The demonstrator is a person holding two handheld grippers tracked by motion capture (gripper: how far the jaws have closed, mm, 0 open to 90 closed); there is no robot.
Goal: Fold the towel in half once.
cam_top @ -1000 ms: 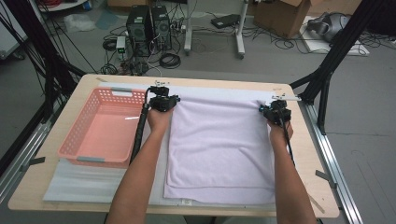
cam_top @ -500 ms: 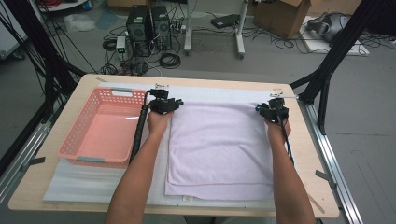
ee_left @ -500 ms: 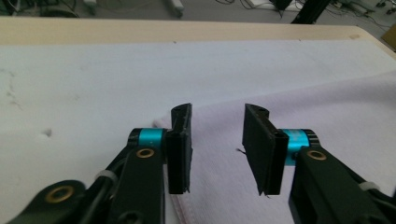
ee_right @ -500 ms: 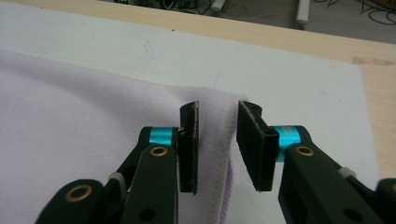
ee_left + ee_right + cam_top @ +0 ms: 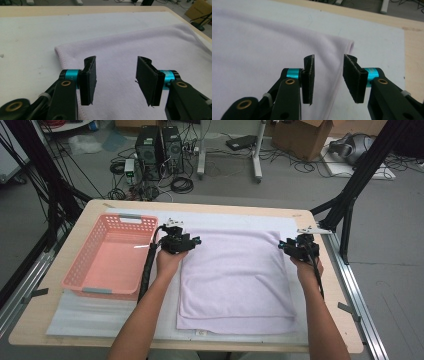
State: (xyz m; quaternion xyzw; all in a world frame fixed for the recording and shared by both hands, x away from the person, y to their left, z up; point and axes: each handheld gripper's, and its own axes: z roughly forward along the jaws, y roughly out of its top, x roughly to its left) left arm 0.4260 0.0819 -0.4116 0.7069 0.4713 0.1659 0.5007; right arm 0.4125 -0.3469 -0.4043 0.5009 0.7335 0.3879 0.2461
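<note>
Both tongs have just been opening and now stand apart with nothing gripped, the left tongs (image 5: 196,241) and right tongs (image 5: 283,245) each above a far corner of the folded towel (image 5: 235,277), apparently releasing it flat on the desk (image 5: 330,330).

The towel (image 5: 235,275) lies on the table (image 5: 90,212), right of the basket (image 5: 112,255).

my towel (image 5: 235,275) is pale lilac and plain, lying on a white sheet (image 5: 100,315) over the light wood table (image 5: 30,320). the basket (image 5: 107,257) is salmon pink with grey handles. my grippers (image 5: 116,77) (image 5: 328,78) are black with teal bands and brass rivets.
</note>
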